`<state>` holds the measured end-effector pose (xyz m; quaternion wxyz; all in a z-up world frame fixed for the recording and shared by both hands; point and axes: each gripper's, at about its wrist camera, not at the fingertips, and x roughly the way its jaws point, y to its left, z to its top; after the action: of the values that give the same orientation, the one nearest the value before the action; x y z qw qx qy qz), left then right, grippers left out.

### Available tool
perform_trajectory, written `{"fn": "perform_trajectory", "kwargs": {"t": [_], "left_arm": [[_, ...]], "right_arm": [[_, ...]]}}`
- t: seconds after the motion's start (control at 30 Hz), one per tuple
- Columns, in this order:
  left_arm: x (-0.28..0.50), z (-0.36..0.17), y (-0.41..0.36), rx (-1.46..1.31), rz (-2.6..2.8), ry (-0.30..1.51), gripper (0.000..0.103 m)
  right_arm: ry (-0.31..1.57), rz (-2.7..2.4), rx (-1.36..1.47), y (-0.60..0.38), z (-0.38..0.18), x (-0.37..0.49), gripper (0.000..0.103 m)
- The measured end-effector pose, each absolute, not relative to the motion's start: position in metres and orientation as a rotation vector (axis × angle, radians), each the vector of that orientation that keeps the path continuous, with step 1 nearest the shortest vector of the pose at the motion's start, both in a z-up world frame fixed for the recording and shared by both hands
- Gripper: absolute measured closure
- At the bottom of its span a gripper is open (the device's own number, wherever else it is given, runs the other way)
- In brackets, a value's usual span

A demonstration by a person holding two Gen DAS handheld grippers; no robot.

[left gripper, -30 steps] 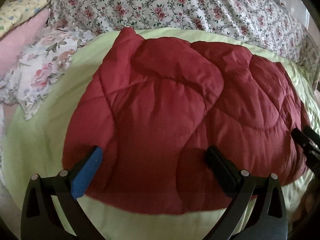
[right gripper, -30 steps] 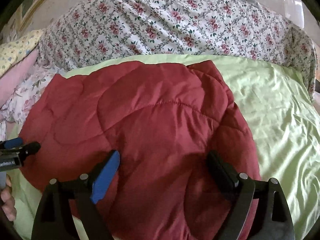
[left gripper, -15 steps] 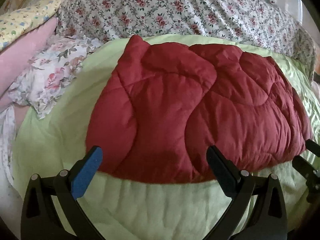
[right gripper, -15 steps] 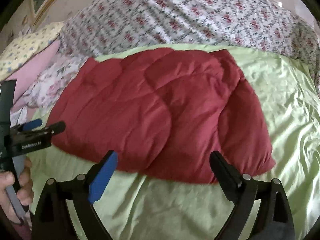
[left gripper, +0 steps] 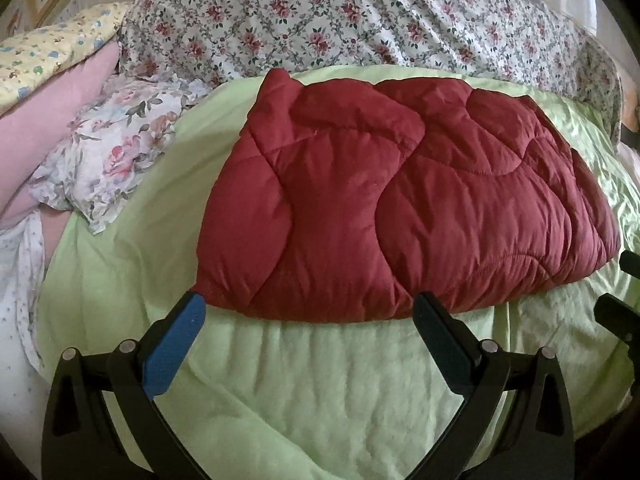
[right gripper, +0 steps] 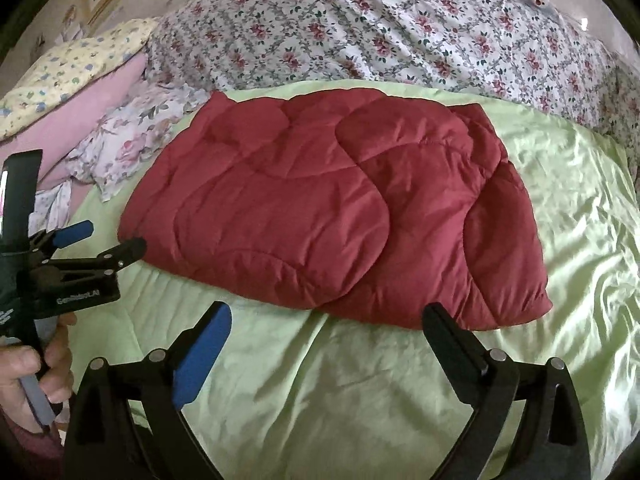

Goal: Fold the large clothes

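Writing: white lettering on the black body of the left gripper [right gripper: 108,236], seen in the right wrist view; it is blurred and reads roughly "GenRobot.AI". No other text legible.
Task item: red quilt [left gripper: 404,208], folded into a thick pad, lying flat on the green bedspread [left gripper: 320,380], mid-bed, just beyond both grippers' fingertips.
Quilt texture: puffy, matte, stitched in wavy curved seams; near edge rounded and bulging; layered fold lines visible at its right end in the right wrist view [right gripper: 332,216].
Bedspread texture: pale green; shiny, satin-like and creased on the right side [right gripper: 580,240], softly ribbed at the near edge.
Left gripper: fingers spread wide apart, holding nothing [left gripper: 308,312]; one blue pad, one black pad; tips sit over the bedspread at the quilt's near edge.
Right gripper: fingers spread wide apart, empty [right gripper: 328,316]; same blue and black pads.
Right view only: the person's left hand [right gripper: 32,364] around the left gripper's handle; the quilt's full right end.
Left view only: right gripper's black fingertips [left gripper: 620,300] at the far right edge.
Background: rose-print sheet [left gripper: 360,20] behind; floral pillow [left gripper: 116,144], pink pillow [left gripper: 48,112] and yellow printed pillow [left gripper: 52,52] at left.
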<state>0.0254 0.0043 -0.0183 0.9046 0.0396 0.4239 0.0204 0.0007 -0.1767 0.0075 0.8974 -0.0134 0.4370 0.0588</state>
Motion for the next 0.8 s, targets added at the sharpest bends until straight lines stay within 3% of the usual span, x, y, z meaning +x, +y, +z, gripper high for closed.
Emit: {"fn": "perform_trajectory", "kwargs": {"t": [0.33,0.8], "left_arm": [[0.024,-0.018,0.013,0.067,0.006,0.885,0.000],[0.083,-0.034,0.009,-0.039,-0.107,0.917,0.000]], "right_arm": [[0.895,0.112,-0.041,-0.178,0.018,0.000,0.001],[0.934,0.026,0.060,-0.211,-0.022,0.090,0.001]]}}
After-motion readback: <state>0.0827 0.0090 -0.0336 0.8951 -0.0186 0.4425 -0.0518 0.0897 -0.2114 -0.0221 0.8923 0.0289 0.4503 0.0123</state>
